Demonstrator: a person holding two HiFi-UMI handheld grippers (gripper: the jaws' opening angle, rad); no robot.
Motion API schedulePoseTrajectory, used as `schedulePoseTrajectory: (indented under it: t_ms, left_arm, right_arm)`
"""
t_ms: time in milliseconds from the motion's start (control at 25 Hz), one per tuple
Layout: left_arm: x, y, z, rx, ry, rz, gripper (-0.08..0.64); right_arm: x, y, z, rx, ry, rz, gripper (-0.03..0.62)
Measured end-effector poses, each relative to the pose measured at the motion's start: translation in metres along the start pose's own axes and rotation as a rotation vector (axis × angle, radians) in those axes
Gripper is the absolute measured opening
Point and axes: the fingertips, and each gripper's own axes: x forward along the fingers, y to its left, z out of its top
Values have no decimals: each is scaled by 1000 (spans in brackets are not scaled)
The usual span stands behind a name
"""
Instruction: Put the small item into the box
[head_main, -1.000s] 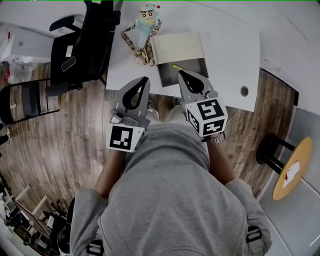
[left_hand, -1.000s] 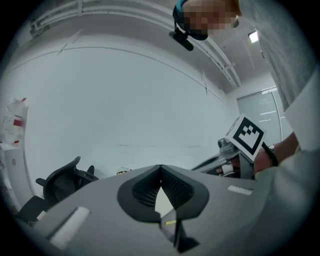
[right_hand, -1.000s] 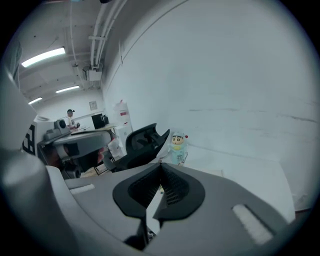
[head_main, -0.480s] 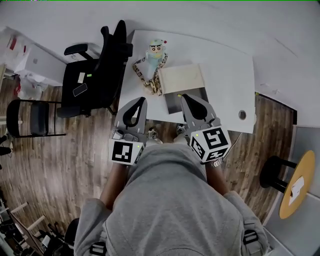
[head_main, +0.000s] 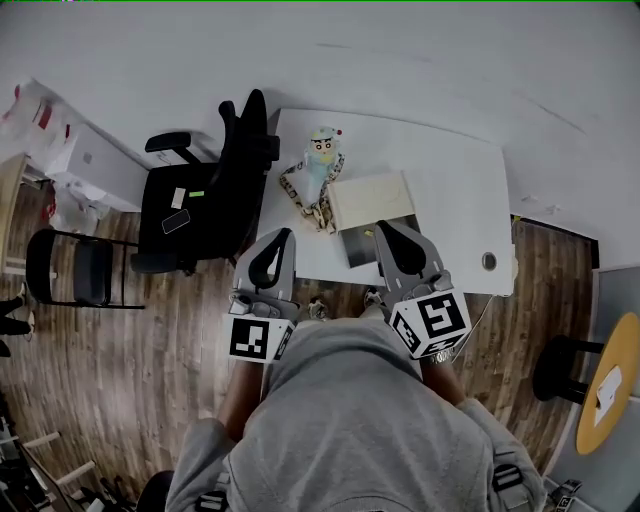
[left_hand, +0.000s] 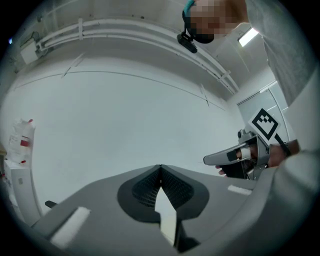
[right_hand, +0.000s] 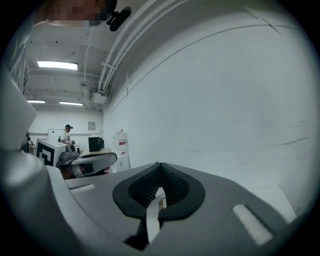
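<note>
On the white table (head_main: 450, 190) stands an open box (head_main: 378, 242) with a dark inside and a beige lid (head_main: 372, 198) folded back. A small yellow thing (head_main: 368, 232) lies at the box's rim; what it is I cannot tell. A cartoon doll (head_main: 323, 168) sits left of the box. My left gripper (head_main: 283, 237) is shut and empty, over the table's near edge. My right gripper (head_main: 386, 229) is shut, its tip over the box's near side. In the gripper views both jaw pairs (left_hand: 160, 167) (right_hand: 159, 165) meet at the tips and face a bare white wall.
A black office chair (head_main: 215, 190) stands against the table's left side, with a folding chair (head_main: 75, 270) further left. A round wooden stool top (head_main: 605, 385) and a black stool (head_main: 558, 355) stand at the right. The table has a cable hole (head_main: 489, 261).
The head view has pulled back and up, so the table looks smaller and farther. Both grippers stay shut in front of the chest, at the table's near edge.
</note>
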Motion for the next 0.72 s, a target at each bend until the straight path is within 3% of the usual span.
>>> schedulePoseTrajectory:
  t_ms: [400,720]
  left_arm:
    - [3,3,11,-3,-26,-20,3]
    - [6,3,7,-1,-17,-43,3]
  right_arm:
    - [2,12,21,-35,-68,-8,15]
    - [5,10,17,-27,-67,-22,14]
